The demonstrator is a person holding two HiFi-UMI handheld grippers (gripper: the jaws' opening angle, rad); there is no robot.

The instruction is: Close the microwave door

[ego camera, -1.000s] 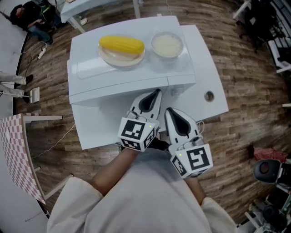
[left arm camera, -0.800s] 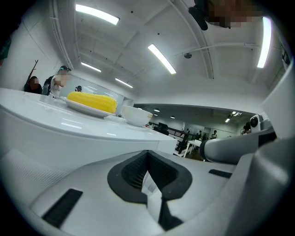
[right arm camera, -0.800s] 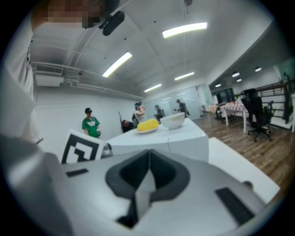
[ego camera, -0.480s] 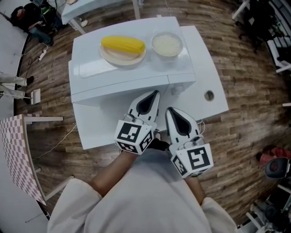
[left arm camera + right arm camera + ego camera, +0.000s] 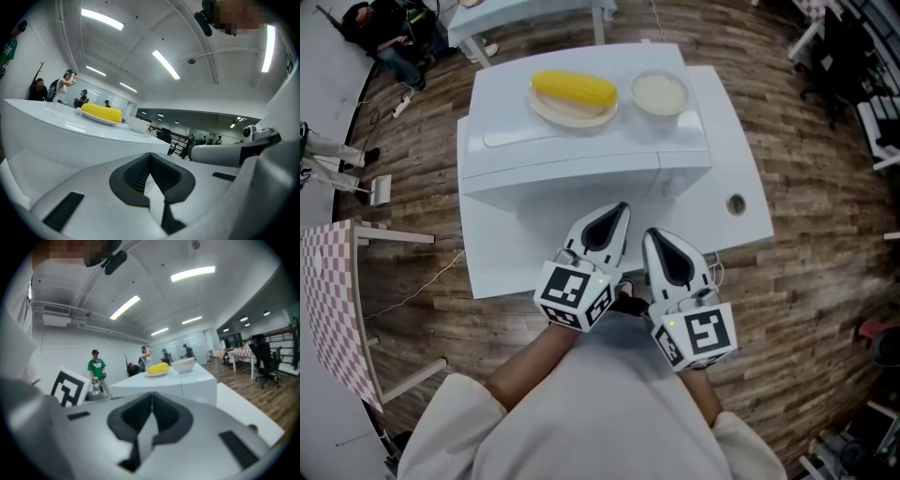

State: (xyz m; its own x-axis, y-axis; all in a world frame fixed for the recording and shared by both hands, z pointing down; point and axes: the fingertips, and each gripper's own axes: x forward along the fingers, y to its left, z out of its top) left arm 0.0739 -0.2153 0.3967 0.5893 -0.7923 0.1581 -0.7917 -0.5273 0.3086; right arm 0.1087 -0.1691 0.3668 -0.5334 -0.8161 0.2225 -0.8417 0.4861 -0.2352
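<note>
Head view: white microwave [image 5: 511, 155] seen from above on a white table [image 5: 727, 159]; both tools held low in front of the microwave, close to the person's body.
Task's thing: door [image 5: 562, 194] on the front face of the microwave, left of the control strip; looks flush with the cabinet, no gap visible along the seam.
State of left gripper [image 5: 622, 208]: jaws pressed together, nothing between them; tip near the microwave's front, contact not discernible from above.
State of right gripper [image 5: 651, 234]: jaws likewise together and empty; just right of its partner, a little farther back from the microwave.
Step in hand: by the look of it, the closing push finished or all but finished, since the door reads as shut; latch itself not visible, so only a judgement.
Next move: if the latch has not caught, a short, square press with closed jaws on the door's free edge beside the control strip; otherwise a straight retreat from the microwave. Gentle force advisable, given loose dishes on top.
Containers on top of the microwave: round plate [image 5: 542, 109] toward the rear left, carrying one yellow corn cob [image 5: 574, 88] lying on its side; small bowl [image 5: 635, 94] just right of the plate, holding something pale and white [image 5: 662, 92], perhaps rice, too small to confirm.
Risk: a hard shove could jolt the microwave and slide the plate or bowl.
</note>
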